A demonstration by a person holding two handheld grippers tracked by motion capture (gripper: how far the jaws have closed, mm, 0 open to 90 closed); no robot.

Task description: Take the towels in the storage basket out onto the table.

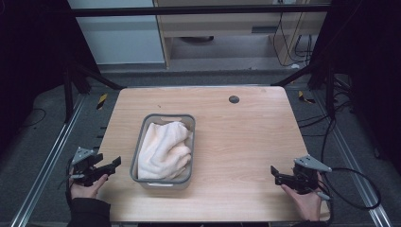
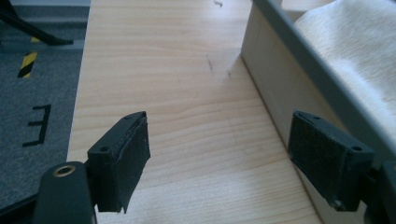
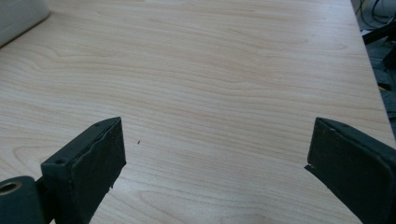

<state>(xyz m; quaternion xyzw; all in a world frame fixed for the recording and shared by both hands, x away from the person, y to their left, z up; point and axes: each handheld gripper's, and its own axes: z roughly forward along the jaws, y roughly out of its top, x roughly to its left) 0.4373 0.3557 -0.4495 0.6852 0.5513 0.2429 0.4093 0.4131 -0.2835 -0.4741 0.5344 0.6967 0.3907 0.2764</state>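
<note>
The left gripper (image 1: 109, 166) rests low at the bench's (image 1: 246, 142) near left edge, jaws apart with nothing between them, pointing right at the grey basket (image 1: 138, 152) just beside it. A pale towel (image 1: 163, 149) lies bunched inside. The right gripper (image 1: 276, 175), jaws likewise spread, sits near right, aimed leftward, well apart from the basket.

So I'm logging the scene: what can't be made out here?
- High view: the basket's floor, and anything beneath, is covered by the towel.
- Left gripper view: the towel is cut off by the right edge.
- Right gripper view: the basket corner is cropped top left.
</note>
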